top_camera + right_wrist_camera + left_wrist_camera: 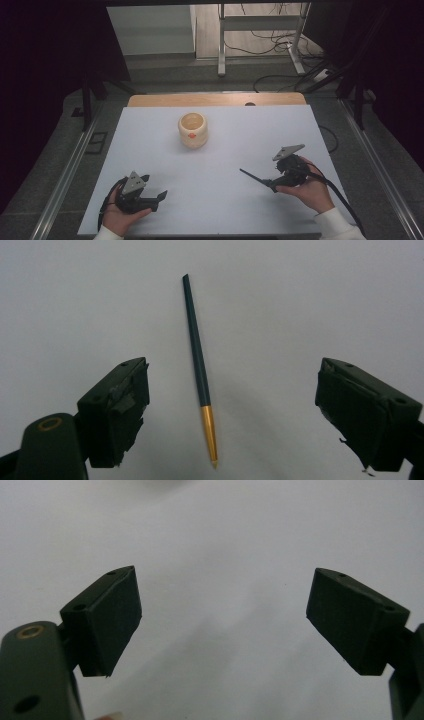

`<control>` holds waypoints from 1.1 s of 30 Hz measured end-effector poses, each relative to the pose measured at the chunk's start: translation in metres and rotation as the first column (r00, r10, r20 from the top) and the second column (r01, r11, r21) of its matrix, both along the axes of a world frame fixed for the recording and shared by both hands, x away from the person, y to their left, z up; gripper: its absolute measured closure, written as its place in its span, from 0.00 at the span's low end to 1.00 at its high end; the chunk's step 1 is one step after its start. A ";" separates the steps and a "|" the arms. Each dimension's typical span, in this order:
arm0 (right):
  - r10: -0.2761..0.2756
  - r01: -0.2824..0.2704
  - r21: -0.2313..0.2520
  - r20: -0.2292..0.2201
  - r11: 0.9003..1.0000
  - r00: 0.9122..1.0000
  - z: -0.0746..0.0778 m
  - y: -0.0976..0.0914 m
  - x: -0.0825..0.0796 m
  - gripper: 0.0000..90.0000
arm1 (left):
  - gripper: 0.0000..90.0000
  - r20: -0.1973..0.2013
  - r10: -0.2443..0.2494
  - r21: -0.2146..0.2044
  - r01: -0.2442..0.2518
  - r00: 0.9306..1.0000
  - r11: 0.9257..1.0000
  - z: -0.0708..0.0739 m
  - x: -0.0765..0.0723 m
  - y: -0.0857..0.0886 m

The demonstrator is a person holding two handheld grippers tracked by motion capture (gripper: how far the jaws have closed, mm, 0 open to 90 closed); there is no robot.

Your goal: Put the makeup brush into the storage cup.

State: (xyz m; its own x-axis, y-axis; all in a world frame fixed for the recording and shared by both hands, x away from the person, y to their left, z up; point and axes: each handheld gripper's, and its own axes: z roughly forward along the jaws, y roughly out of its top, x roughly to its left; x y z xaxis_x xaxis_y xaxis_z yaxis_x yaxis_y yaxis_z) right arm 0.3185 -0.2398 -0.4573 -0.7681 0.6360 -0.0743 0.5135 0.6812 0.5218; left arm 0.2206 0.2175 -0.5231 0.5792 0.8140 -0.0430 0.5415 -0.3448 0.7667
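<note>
No writing can be read on anything; the cream cup (192, 130) standing at the far middle of the white surface (220, 150) carries only a small orange mark on its near side. The right gripper (232, 415), held in the right hand (311, 189) at the near right, points leftward with its fingers (117, 410) spread wide apart. A dark pen (199, 365) with a gold tip lies on the surface between them, touching neither. The left gripper (222, 620) rests low at the near left in the left hand (120, 215), its fingers (107, 620) also wide apart over bare surface.
</note>
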 end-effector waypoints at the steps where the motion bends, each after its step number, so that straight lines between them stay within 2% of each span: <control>1: 0.000 0.000 -0.005 -0.005 1.000 1.000 0.000 0.001 0.001 0.17 | 0.17 0.001 -0.001 0.000 0.001 1.000 1.000 0.000 0.000 0.000; 11: 0.021 -0.026 -0.078 -0.067 0.997 0.998 -0.001 0.014 0.007 0.20 | 0.16 -0.004 0.000 -0.001 0.000 1.000 1.000 0.000 0.000 0.000; 15: 0.025 -0.035 -0.101 -0.098 0.994 0.995 -0.007 0.019 0.008 0.23 | 0.16 -0.005 0.001 -0.001 -0.001 1.000 1.000 0.000 0.000 0.000; 20: 0.023 -0.036 -0.119 -0.113 0.992 0.993 -0.012 0.022 0.009 0.26 | 0.16 -0.005 0.000 -0.001 0.000 1.000 1.000 0.000 0.000 0.000; 27: 0.021 -0.048 -0.172 -0.152 0.984 0.988 -0.022 0.026 0.010 0.32 | 0.16 -0.004 0.000 -0.003 0.000 1.000 1.000 0.000 0.000 0.000; 33: 0.024 -0.055 -0.176 -0.179 0.983 0.984 -0.025 0.026 0.011 0.42 | 0.16 -0.001 0.001 0.001 -0.001 1.000 1.000 0.001 0.000 0.002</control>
